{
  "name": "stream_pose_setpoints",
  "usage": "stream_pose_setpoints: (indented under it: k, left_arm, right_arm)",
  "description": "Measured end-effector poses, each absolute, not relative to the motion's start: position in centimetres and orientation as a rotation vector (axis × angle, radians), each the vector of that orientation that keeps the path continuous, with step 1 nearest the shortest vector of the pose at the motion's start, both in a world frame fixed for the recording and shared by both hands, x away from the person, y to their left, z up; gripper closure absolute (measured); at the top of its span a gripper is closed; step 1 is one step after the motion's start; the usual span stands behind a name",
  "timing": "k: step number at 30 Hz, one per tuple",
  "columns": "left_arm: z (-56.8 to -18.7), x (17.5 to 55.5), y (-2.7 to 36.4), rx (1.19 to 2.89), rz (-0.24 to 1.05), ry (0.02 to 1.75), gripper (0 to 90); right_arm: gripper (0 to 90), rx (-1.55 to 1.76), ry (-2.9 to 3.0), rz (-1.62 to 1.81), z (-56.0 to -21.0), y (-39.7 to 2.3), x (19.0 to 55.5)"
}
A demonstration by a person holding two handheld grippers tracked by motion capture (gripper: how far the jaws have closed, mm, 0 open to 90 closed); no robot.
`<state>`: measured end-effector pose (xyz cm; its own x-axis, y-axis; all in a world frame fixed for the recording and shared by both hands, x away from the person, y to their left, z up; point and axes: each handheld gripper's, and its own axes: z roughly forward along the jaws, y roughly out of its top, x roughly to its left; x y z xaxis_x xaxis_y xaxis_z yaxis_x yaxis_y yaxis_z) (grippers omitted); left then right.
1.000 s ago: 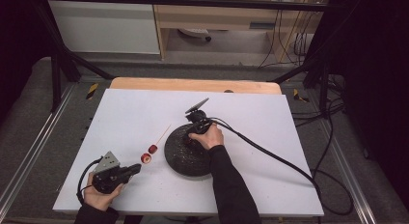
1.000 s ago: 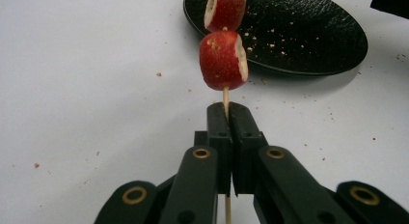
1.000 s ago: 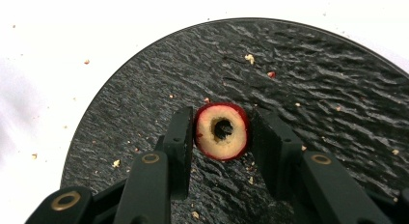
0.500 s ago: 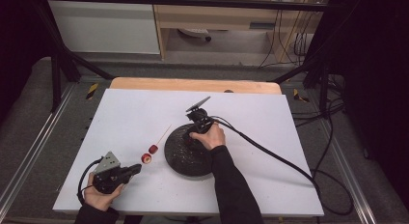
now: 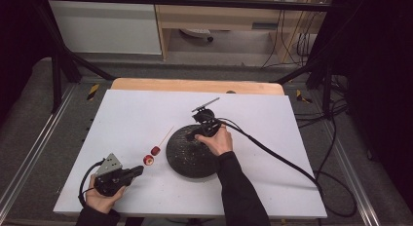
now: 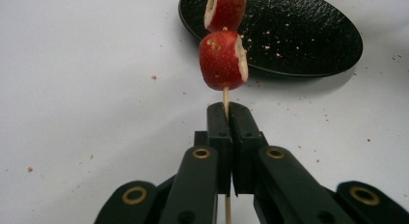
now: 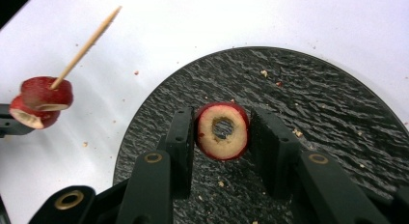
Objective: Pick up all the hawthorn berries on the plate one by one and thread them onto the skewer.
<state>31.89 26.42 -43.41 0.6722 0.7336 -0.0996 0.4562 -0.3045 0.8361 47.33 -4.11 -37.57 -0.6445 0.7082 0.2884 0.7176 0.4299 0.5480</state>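
Note:
My left gripper (image 5: 136, 171) (image 6: 227, 113) is shut on the lower end of a thin wooden skewer (image 5: 163, 137) (image 7: 87, 48), held low over the white table near its front left. Two red fruit pieces (image 6: 223, 60) (image 7: 43, 101) with pale flesh are threaded on it, and the bare point sticks out beyond them. My right gripper (image 5: 197, 133) (image 7: 223, 132) is shut on a cored red fruit slice (image 7: 222, 131), cut face towards the camera. It hangs just above the round black plate (image 5: 187, 158) (image 7: 313, 113) (image 6: 289, 35).
The white table (image 5: 272, 138) carries small crumbs, and so does the plate. A black cable (image 5: 272, 155) trails from my right gripper across the table to the right edge. A wooden strip (image 5: 195, 84) runs along the far edge. Dark frame bars stand beyond it.
My right gripper has risen a little over the plate with the cored slice in it. The left gripper and its skewer have stayed put.

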Motion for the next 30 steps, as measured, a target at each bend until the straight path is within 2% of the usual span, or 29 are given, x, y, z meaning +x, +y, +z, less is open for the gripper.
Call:
stream_pose_setpoints:
  k: [18,30]
  left_arm:
    - [-43.3,31.6,25.7,1.96,0.377,0.91,87.9]
    - [-43.3,31.5,25.0,1.963,0.379,0.902,87.9]
  right_arm:
    - [62.9,-1.353,-2.474,-1.401,-38.2,-7.3,43.8]
    - [62.9,-1.411,-2.266,-1.662,-39.9,-8.8,41.6]
